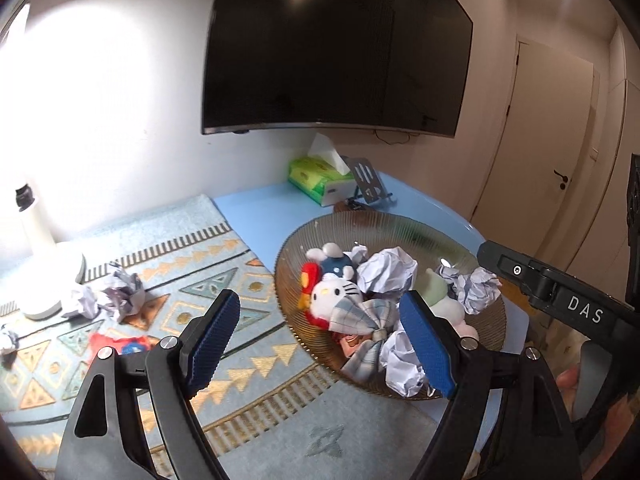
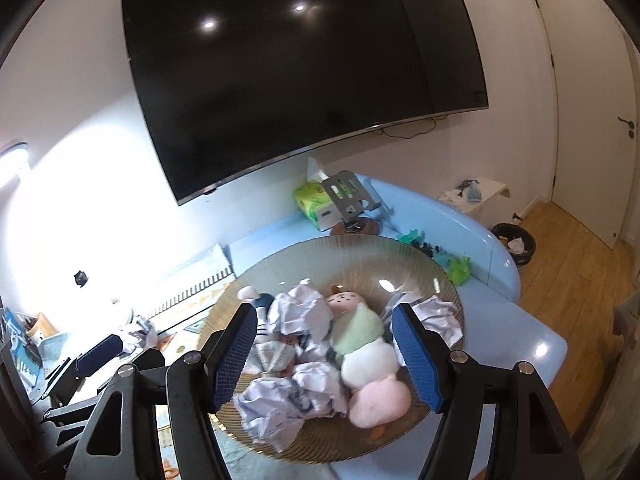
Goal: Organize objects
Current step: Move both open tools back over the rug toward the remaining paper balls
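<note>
A ribbed glass bowl (image 1: 400,224) (image 2: 332,248) on the blue table holds crumpled paper balls (image 1: 386,270) (image 2: 280,404), a Hello Kitty plush (image 1: 334,296), a blue and white plush (image 1: 338,262) and a green, white and pink dumpling plush (image 2: 366,354). My left gripper (image 1: 324,340) is open and empty, above the bowl's near left rim. My right gripper (image 2: 326,354) is open and empty, hovering over the bowl's contents; it shows at the right of the left wrist view (image 1: 560,292). More crumpled paper (image 1: 108,296) and a red toy (image 1: 120,344) lie on the patterned mat.
A white lamp base (image 1: 48,280) stands at the mat's left. A green tissue box (image 1: 320,178) and a metal stand (image 1: 366,182) sit at the back under the wall TV (image 1: 332,44). Green toys (image 2: 452,260) lie on the table's right; a bin (image 2: 514,242) is on the floor.
</note>
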{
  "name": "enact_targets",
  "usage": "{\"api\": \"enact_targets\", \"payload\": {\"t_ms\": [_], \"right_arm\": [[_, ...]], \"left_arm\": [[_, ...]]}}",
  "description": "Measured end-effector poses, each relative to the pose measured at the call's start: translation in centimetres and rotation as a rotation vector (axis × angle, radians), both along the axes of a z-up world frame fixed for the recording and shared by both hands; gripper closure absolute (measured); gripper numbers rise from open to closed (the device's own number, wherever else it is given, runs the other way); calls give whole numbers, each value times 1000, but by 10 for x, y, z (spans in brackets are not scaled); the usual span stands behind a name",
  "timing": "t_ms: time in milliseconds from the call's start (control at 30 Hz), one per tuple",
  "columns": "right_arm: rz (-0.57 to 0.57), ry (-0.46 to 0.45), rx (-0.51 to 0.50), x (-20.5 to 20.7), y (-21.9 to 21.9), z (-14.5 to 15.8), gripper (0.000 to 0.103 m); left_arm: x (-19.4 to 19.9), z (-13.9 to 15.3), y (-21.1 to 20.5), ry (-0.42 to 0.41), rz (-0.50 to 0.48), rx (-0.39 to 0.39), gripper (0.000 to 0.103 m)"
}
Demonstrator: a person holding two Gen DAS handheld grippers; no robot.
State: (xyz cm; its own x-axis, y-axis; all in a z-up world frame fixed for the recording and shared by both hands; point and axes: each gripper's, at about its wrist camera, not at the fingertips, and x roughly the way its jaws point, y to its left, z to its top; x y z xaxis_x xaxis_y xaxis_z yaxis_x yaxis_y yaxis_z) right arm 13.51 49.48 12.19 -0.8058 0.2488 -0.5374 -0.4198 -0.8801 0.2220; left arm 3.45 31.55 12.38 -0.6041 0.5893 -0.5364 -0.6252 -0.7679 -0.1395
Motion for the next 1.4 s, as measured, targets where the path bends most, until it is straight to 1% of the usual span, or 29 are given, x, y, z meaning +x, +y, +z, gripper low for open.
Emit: {"api": "enact_targets", "payload": {"t_ms": [100,367,467,533,633,733,800,900,967,1033,1100,1133,1200,1233,1267,1300,1333,1400], "right_arm": [[28,-1,11,-2,-15,3,34],[126,-14,23,-17,-64,4,34],[185,-21,17,-25,-88,1,34],[231,-30,17,-32,-107,-2,34],[305,-59,32,-46,-140,-13,34],[379,-98,25,-62,-171,-31,34],[423,-124,-15,-72,-188,-46,34],[489,-154,-99,-90,-209,-70,34],[509,-181,-107,-102,-223,-84,34],[527,-173,-102,-108,-234,-94,34],[538,-109,-72,-107,-243,-101,34],[538,-93,-55,-106,-246,-106,34],[534,-137,-48,-114,-249,-109,34],[535,-133,-45,-114,-250,-110,34],[528,-140,-44,-115,-250,-111,34],[525,-154,-46,-117,-249,-113,34],[530,-169,-51,-118,-249,-116,34],[539,-191,-45,-121,-251,-118,34]], "left_arm": [[2,3,-12,6,16,1,22],[-1,9,-58,11,94,21,22],[1,8,-82,11,132,24,22],[0,3,-101,-5,164,27,22],[-3,-10,-138,-37,249,29,16],[-10,-28,-184,-108,317,39,14],[-13,-41,-215,-128,384,32,14],[-19,-57,-258,-138,496,-11,14],[-23,-68,-283,-152,561,-32,14],[-29,-78,-304,-180,611,-45,14],[-37,-91,-315,-209,655,-95,14],[-38,-96,-318,-213,660,-108,14],[-37,-105,-327,-222,656,-93,14],[-37,-109,-328,-236,654,-86,14],[-37,-111,-329,-250,646,-77,14],[-36,-110,-329,-245,634,-65,14],[-34,-109,-328,-236,633,-65,14],[-34,-110,-325,-245,629,-82,14]]}}
